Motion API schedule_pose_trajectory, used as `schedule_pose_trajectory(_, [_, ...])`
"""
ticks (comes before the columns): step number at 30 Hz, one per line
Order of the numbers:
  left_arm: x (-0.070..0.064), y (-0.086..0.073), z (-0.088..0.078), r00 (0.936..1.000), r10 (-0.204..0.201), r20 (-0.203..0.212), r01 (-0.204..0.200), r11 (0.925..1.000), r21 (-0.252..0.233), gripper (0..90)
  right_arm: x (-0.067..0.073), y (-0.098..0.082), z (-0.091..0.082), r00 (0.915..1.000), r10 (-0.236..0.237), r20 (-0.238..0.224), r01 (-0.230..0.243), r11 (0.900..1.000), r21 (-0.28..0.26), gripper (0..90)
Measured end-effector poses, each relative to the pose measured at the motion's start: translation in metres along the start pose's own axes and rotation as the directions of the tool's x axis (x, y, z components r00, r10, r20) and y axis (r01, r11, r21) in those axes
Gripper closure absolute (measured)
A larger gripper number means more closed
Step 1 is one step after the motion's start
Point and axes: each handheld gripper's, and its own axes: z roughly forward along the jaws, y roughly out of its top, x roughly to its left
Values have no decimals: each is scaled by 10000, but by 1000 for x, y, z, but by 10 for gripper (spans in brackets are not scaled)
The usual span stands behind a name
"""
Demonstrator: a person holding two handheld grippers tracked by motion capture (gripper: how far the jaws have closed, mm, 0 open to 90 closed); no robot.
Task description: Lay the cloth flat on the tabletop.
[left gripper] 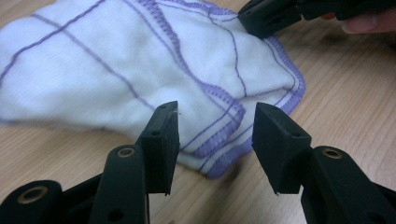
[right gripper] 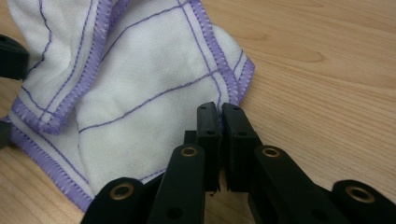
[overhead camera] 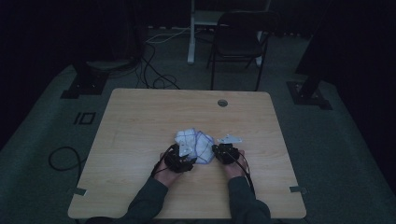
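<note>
While bunched: one cloth, two hand-held grippers

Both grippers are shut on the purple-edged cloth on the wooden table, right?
Not both. The right gripper is shut on the cloth at its edge, as the right gripper view shows. The left gripper is open: in the left gripper view its jaws stand apart with a folded corner of the cloth between them, unpinched. The cloth does lie on the wooden table.

Wooden table; dark chair, probably folding.
</note>
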Motion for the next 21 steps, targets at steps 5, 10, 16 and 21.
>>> schedule_pose_trajectory(5, [-5, 5, 10, 9996, 284, -63, -283, 9995, 118, 506, 0, 0, 0, 10000, 15, -2, -15, 10000, 3, 873])
schedule_pose_trajectory(10, [-3, 6, 17, 9990, 265, -356, -253, 9992, 312, 606, 0, 0, 0, 10000, 16, -24, -16, 10000, 4, 873])
schedule_pose_trajectory(16, [6, 8, 9, 9992, 94, -391, -91, 9999, 71, 805, 0, 0, 0, 10000, -4, -24, 4, 10000, 2, 873])
schedule_pose_trajectory(21, [12, 12, 1, 9991, -96, -424, 88, 9998, -186, 853, 0, 0, 0, 10000, 13, -30, -13, 10000, 5, 873])
